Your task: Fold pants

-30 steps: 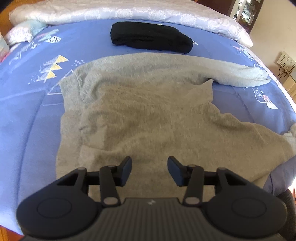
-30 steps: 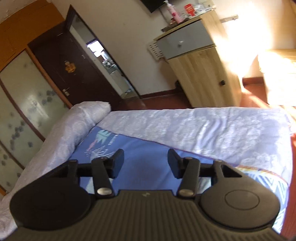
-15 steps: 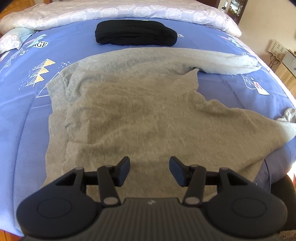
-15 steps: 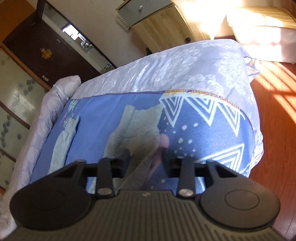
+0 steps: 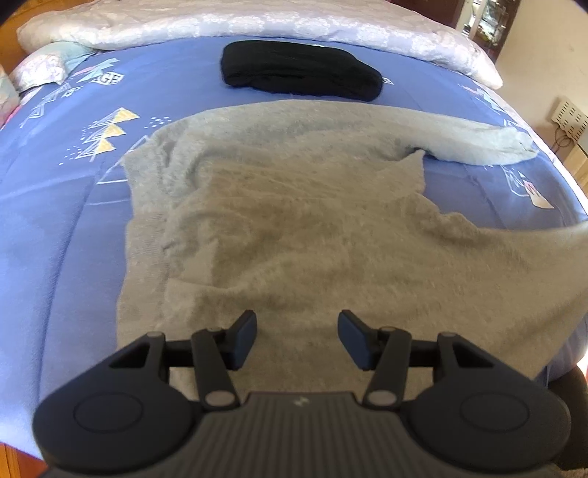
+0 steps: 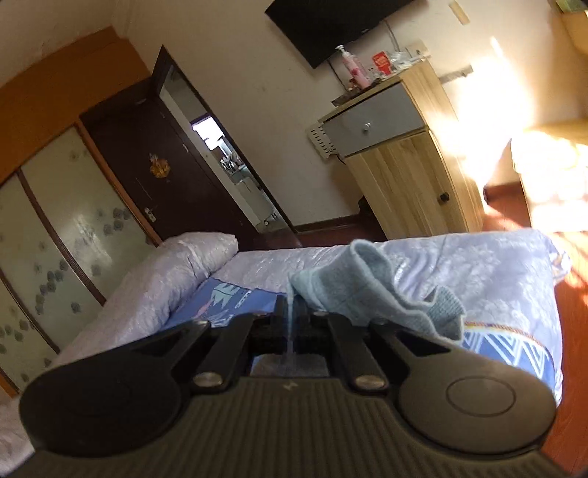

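Observation:
Grey pants lie spread and rumpled on the blue patterned bed cover, one leg stretching to the far right. My left gripper hovers open over the near edge of the pants, nothing between its fingers. In the right wrist view my right gripper pinches a thin fold of the pants' cuff end, which bunches up above and right of the fingers, lifted off the bed. Its jaws are opening slightly, with cloth still between them.
A folded black garment lies on the bed beyond the pants. A white quilt runs along the far edge. Past the bed stand a wooden cabinet, a dark door and a wardrobe.
My right gripper went from open to closed on the cuff end of the pants and lifted it, and its view swung up toward the room. The left gripper stayed open over the pants.

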